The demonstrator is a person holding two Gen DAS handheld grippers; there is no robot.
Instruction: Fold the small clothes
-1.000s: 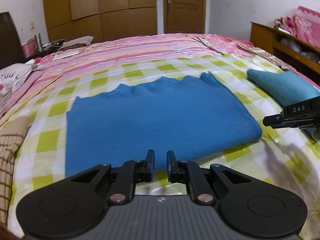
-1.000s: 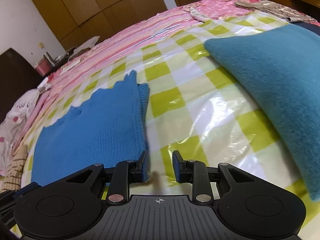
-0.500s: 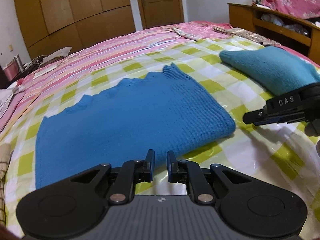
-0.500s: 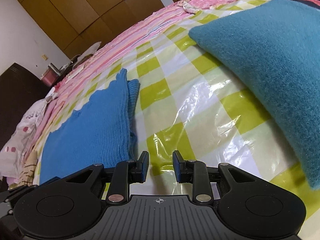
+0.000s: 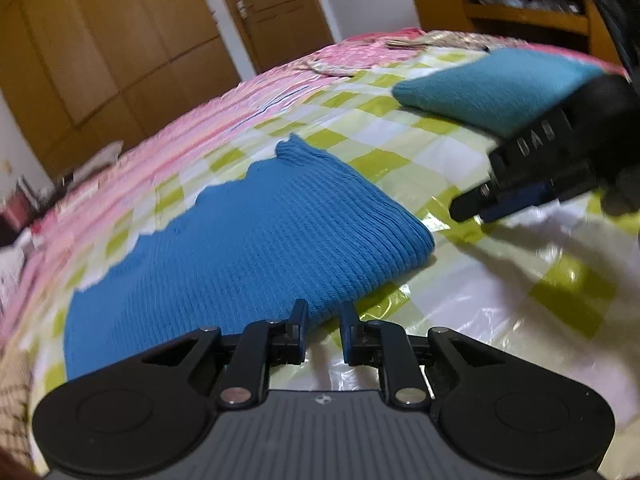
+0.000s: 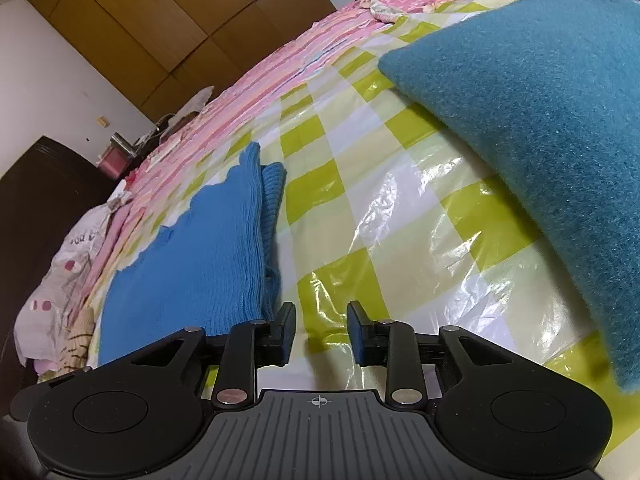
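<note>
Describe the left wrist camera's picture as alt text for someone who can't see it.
A folded blue knit garment lies on a green-and-white checked plastic sheet over a bed, just ahead of the left gripper, whose jaws have just been opening with nothing between them. The right gripper enters from the right, in front of a teal folded garment.

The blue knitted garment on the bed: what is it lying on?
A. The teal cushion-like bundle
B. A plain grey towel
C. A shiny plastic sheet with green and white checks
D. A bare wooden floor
C: the blue knitted garment lies flat on the glossy green and white checked sheet, which shows all round it; the teal folded piece sits apart, further along the sheet.
</note>
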